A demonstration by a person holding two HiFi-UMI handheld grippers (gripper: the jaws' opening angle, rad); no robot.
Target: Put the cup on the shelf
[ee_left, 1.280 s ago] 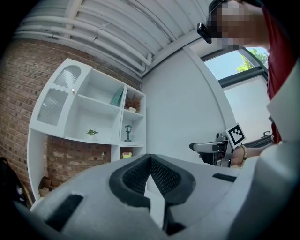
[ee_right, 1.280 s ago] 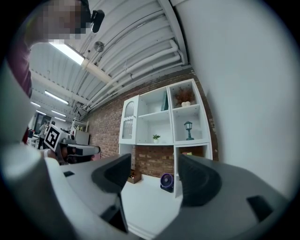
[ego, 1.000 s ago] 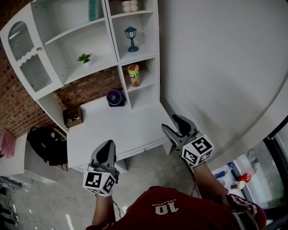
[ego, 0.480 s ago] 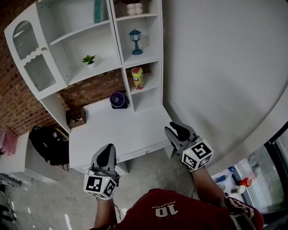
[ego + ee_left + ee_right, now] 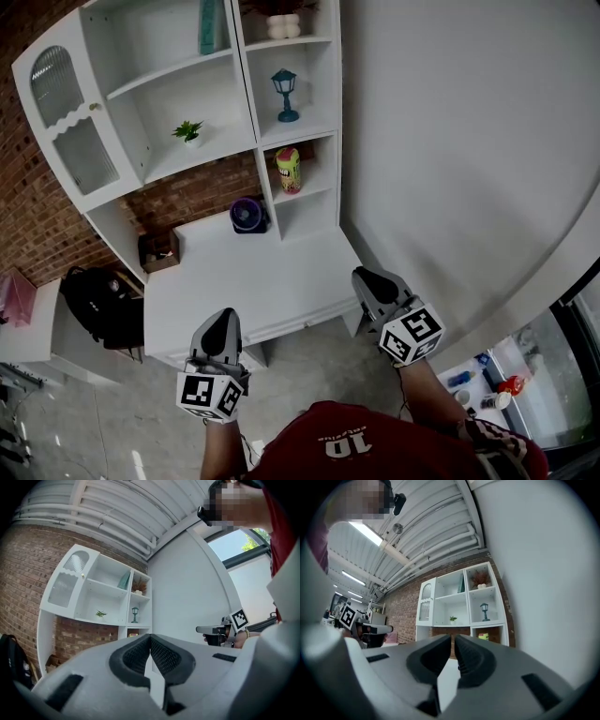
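Currently, your left gripper (image 5: 221,325) has its jaws pressed together with nothing between them. Your right gripper (image 5: 372,280) has just been closing its jaws, which now stand all but together and are likewise empty. Both are near the front edge of the white desk top (image 5: 253,277). The purple cup (image 5: 246,213) stands at the back of that desk top, against the shelf unit (image 5: 251,84), well apart from both grippers.

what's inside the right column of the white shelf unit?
Top down: a pale ornament, partly cropped by the frame edge; a blue lantern; a yellow-green can. Nothing shows in the lowest cubby; shelf boards hide each cubby's upper back.
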